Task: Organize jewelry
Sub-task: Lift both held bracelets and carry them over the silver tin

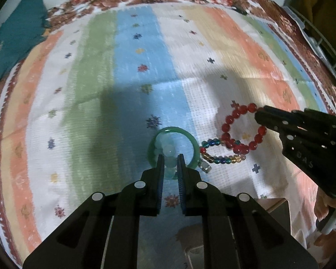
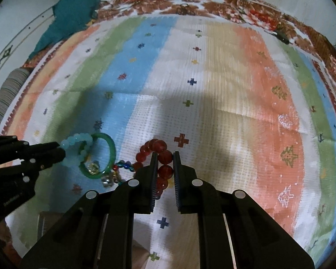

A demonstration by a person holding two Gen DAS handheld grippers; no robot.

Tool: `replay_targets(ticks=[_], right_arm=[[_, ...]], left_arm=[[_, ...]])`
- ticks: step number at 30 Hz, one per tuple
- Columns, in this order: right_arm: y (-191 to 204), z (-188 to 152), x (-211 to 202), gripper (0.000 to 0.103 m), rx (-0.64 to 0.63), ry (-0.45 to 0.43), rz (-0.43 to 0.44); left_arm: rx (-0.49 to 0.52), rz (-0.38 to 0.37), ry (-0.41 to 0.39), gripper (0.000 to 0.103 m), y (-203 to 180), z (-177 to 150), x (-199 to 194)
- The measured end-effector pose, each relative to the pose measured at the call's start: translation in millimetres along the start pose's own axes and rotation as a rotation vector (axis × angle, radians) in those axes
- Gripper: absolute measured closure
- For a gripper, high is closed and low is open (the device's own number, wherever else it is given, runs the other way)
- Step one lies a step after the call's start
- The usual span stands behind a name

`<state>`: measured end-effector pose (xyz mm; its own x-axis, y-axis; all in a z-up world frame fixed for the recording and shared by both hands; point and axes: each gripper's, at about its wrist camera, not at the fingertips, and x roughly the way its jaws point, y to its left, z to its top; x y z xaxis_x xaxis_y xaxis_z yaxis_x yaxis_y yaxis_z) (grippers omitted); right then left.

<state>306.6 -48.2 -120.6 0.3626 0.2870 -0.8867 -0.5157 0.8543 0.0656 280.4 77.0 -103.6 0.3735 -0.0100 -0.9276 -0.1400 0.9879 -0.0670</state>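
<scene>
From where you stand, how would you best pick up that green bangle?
Pinch the green bangle across its thin band, on the far arc, coming down from above. It lies flat, so only the rim offers a grip. The near arc is crowded by the pale blue bead bracelet that the left gripper holds.

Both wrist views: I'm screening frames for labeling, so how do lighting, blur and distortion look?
Left wrist view: strong fisheye bowing, dark corners, smeared far cloth, broad shadow left of the green bangle. Right wrist view: same curvature, streaky blur, soft shadows over the cloth's middle; red bead bracelet stays readable.
</scene>
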Motion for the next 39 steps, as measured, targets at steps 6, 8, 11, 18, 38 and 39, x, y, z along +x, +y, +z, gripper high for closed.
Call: replay_targets(ticks=[6,8,11,18,38,39], right_arm=[[6.6,-3.6,-15.6,0.089,-0.006,-0.027,0.012],[7.8,-4.4,-21.4,0.089,-0.007,-0.040,0.011],[9.0,-6.8,-28.4,0.089,-0.010,-0.051,0.009],[11.9,-12.4,-45.3,0.089,-0.019,-0.074,0.016],[26.4,-30.3,-80.7,0.089,-0.057,-0.135,-0.004],[27.3,-31.3,-83.5,0.089,-0.058,-0.140,-0.002]], left_arm=[[-0.014,0.005,-0.025,0.092,3.2,-5.6,-16.2],[-0.009,0.009,-0.032,0.092,1.4,-7.0,-20.1],[-0.008,0.012,-0.043,0.092,0.1,-8.6,-26.2],[-0.003,0.001,-0.070,0.092,-8.2,-13.2,-42.1],[0.015,-0.019,-0.132,0.092,-20.9,-33.3,-80.7],[0.015,-0.022,-0.136,0.092,-21.3,-34.8,-82.6]])
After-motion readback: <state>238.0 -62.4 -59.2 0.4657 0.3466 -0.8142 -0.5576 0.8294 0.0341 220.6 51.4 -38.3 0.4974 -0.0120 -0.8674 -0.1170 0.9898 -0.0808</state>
